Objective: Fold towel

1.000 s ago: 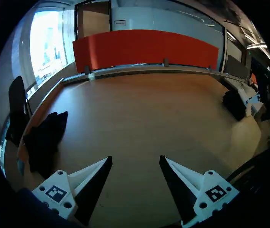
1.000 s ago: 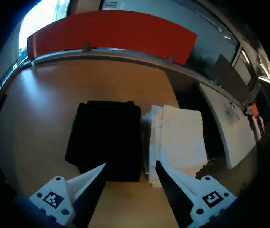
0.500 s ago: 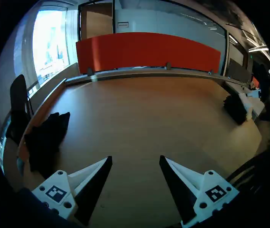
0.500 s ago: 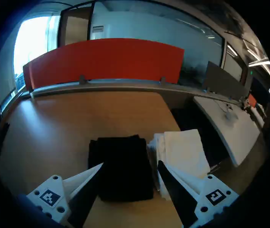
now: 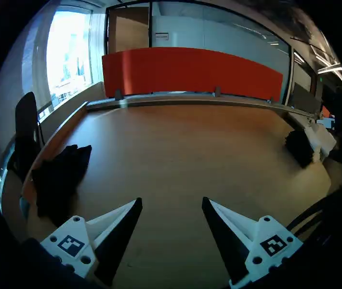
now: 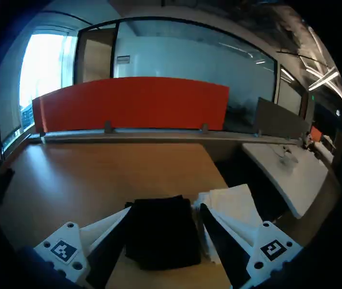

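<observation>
One left tool [image 5: 171, 198], one right tool [image 6: 165, 207], one folded black towel [image 6: 164, 236], one white towel stack [image 6: 233, 202], one crumpled dark cloth [image 5: 58, 178]

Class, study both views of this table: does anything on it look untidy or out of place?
Yes: the dark cloth by the left edge of the table, in the left gripper view, lies in a crumpled heap. The black towel and white towels in the right gripper view sit neatly folded side by side.

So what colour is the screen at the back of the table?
Orange-red. The screen shows best in the right gripper view.
</observation>
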Tool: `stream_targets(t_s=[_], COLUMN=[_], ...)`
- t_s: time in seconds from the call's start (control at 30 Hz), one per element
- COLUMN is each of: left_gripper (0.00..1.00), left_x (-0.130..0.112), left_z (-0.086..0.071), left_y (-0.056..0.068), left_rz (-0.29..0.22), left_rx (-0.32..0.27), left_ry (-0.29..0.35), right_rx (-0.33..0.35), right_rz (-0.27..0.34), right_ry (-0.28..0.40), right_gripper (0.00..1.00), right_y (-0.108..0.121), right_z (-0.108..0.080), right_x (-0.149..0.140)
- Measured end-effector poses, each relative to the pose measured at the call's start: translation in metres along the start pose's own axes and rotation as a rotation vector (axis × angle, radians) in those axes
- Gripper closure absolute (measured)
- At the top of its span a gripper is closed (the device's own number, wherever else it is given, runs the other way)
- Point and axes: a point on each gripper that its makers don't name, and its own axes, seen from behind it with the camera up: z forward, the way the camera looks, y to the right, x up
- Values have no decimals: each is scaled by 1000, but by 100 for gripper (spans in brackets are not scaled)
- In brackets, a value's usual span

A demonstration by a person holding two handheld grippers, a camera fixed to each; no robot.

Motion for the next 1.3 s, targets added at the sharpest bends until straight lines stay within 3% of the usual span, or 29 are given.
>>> stream_targets(t_s=[0.5,0.93,1.3], left_gripper=[8,8,8], left_x=[50,103,164], left_z=[5,9,14], left_y=[-16,-32,-48], left_rz=[-16,-2,3], left_rx=[33,69,91], left_ry=[111,228,346], right_rx=[-18,-6,54], right_rz=[13,34,38], right_ry=[213,282,331], right_gripper=[0,0,0], right_y=[-14,-30,-72], right_z=[-26,-37,-44], right_x=[53,75,105])
